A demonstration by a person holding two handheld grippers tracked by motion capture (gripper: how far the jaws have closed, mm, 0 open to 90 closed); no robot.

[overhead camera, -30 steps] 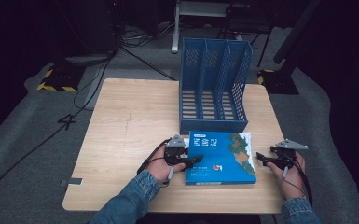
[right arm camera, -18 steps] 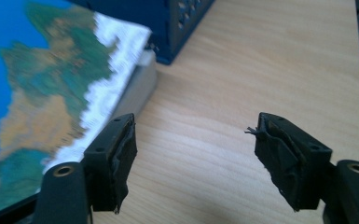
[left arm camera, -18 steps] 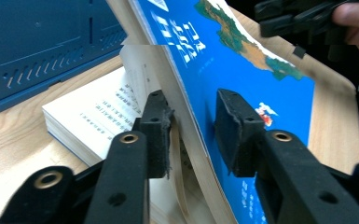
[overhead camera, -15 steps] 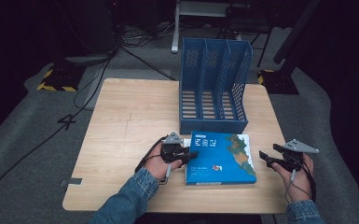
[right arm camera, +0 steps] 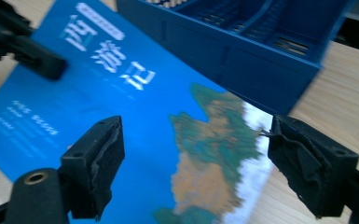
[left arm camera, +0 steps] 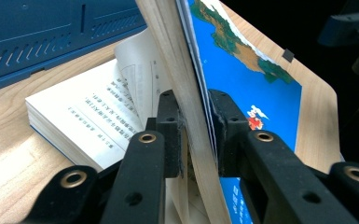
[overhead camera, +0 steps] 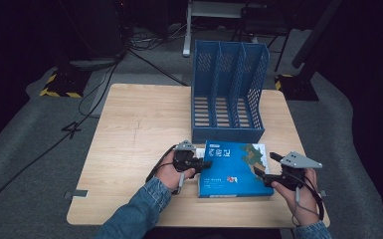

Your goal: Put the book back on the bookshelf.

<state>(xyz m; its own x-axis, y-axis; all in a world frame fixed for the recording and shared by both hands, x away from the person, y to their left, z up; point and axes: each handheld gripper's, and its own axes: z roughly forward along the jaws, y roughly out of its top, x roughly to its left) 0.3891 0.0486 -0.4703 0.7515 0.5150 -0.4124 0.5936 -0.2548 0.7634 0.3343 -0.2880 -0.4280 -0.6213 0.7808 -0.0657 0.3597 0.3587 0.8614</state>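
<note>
Your left gripper (left arm camera: 193,135) has just closed, clamping the blue book's (overhead camera: 236,169) cover and top pages at mid-frame; your right gripper (right arm camera: 193,163) has just been opening, jaws wide and empty above it.

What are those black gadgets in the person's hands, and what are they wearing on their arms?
Handheld grippers. The left gripper and right gripper are black, each with two padded jaws and brass-coloured rivets. The right carries a grey three-cornered plate; a dark cable trails from each. Both arms wear blue denim sleeves.

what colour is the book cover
Bright blue with a green and tan map, the book shows best in the right gripper view.
</note>
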